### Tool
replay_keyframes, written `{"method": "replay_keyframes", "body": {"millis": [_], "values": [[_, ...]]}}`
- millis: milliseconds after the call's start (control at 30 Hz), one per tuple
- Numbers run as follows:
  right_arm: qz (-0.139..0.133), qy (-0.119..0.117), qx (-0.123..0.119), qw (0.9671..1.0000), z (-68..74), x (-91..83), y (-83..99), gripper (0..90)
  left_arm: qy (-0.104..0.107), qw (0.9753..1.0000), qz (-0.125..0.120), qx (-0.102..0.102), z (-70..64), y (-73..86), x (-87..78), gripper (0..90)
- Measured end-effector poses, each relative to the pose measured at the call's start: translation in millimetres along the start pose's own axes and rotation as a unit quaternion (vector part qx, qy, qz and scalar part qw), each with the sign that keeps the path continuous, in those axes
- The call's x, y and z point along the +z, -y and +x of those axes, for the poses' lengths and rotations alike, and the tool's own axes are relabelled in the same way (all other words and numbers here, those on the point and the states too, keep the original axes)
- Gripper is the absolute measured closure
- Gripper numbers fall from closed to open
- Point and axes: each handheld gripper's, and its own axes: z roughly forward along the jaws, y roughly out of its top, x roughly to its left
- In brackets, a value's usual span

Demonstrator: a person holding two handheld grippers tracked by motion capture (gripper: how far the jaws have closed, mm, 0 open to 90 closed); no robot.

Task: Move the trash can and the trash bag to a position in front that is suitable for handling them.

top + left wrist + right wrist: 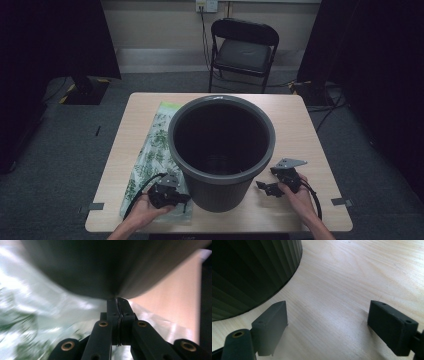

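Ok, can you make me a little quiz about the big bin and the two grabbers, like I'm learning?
1. True or false: the right gripper has its jaws wide apart over the bare table.
2. What lies flat beside the bin? A) a leaf-print plastic bag B) a towel C) a book
3. Fill in: the left gripper has its jaws pressed ____.

Key
1. True; nothing is between them.
2. A; the leaf-print plastic bag lies at the bin's left, and the left gripper sits over its near end.
3. Together; whether they pinch the bag, I cannot tell.
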Motion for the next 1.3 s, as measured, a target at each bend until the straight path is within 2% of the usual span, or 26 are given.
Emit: {"method": "replay_keyframes", "body": {"millis": [100, 233, 300, 467, 600, 633, 733, 800, 833, 867, 900, 933, 967, 1000, 1067, 1133, 1167, 1267, 1300], "values": [[0.001, -0.001, -0.001, 1.0000, 0.1, -0.1, 0.0, 15.7, -0.017, 0.9995, -0.014, -0.023, 8.8, 4.7, -4.6, 88.1], [0.001, -0.001, -0.001, 1.0000, 0.2, 0.9, -0.9, 15.8, -0.025, 0.9989, -0.033, -0.023, 10.6, 5.6, -2.2, 85.3], [0.001, 0.001, -0.002, 1.0000, 0.4, 1.2, -1.1, 15.8, -0.019, 0.9987, -0.037, -0.030, 8.0, 5.0, -0.6, 77.8], [0.002, 0.002, -0.009, 1.0000, 0.3, 1.6, -1.4, 15.8, -0.003, 0.9987, -0.037, -0.035, -0.6, 7.2, -0.9, 70.1], [0.003, 0.003, -0.007, 1.0000, 0.4, 1.7, -1.8, 16.1, -0.008, 0.9991, -0.031, -0.029, -4.6, 6.3, -5.7, 55.8], [0.004, 0.003, -0.006, 1.0000, 0.6, 1.3, -1.8, 16.2, -0.005, 0.9976, -0.056, -0.041, -3.0, 6.1, -15.1, 52.9], [0.004, 0.002, -0.004, 1.0000, 0.8, 0.3, -1.6, 16.8, -0.021, 0.9949, -0.090, -0.041, -1.9, 5.0, -33.4, 47.0], [0.004, 0.003, -0.004, 1.0000, 0.7, 0.2, -1.4, 17.1, -0.023, 0.9923, -0.112, -0.047, -1.1, 3.1, -45.1, 43.6], [0.004, 0.003, -0.004, 1.0000, 0.7, 0.4, -1.5, 16.9, -0.021, 0.9913, -0.123, -0.044, -2.4, 1.4, -50.6, 41.8], [0.004, 0.003, -0.004, 1.0000, 0.7, 0.4, -1.5, 16.9, -0.021, 0.9913, -0.123, -0.044, -2.4, 1.4, -50.6, 41.6], [0.004, 0.003, -0.004, 1.0000, 0.8, 0.3, -1.5, 17.0, -0.027, 0.9891, -0.141, -0.031, -6.4, -2.1, -59.4, 41.6], [0.004, 0.003, -0.003, 1.0000, 0.7, 0.2, -1.5, 16.9, -0.027, 0.9891, -0.141, -0.031, -6.4, -2.1, -59.4, 41.5], [0.004, 0.003, -0.002, 1.0000, 0.5, 0.3, -1.6, 17.0, -0.051, 0.9880, -0.144, -0.021, -5.1, -5.3, -61.2, 41.5], [0.005, 0.003, 0.001, 1.0000, 0.5, 0.4, -1.7, 17.1, -0.069, 0.9877, -0.139, -0.017, -1.3, -6.0, -58.8, 41.6], [0.003, 0.004, 0.000, 1.0000, 0.3, 0.9, -2.0, 17.1, -0.087, 0.9890, -0.118, -0.018, 10.4, -5.8, -48.9, 41.6], [0.005, 0.005, -0.002, 1.0000, 0.6, 1.2, -2.7, 17.4, -0.104, 0.9906, -0.085, -0.024, 22.4, -5.7, -36.8, 41.6], [0.008, 0.006, -0.002, 0.9999, 0.8, 0.9, -3.7, 17.6, -0.106, 0.9906, -0.082, -0.029, 26.8, -4.6, -31.5, 41.6], [0.002, 0.010, -0.004, 0.9999, 1.4, -0.7, -6.2, 17.7, -0.112, 0.9902, -0.073, -0.041, 31.8, -1.7, -24.4, 39.8], [-0.008, 0.014, -0.012, 0.9998, 2.2, -3.3, -10.3, 17.8, -0.122, 0.9907, -0.049, -0.034, 28.9, 1.7, -17.8, 38.0]]}}
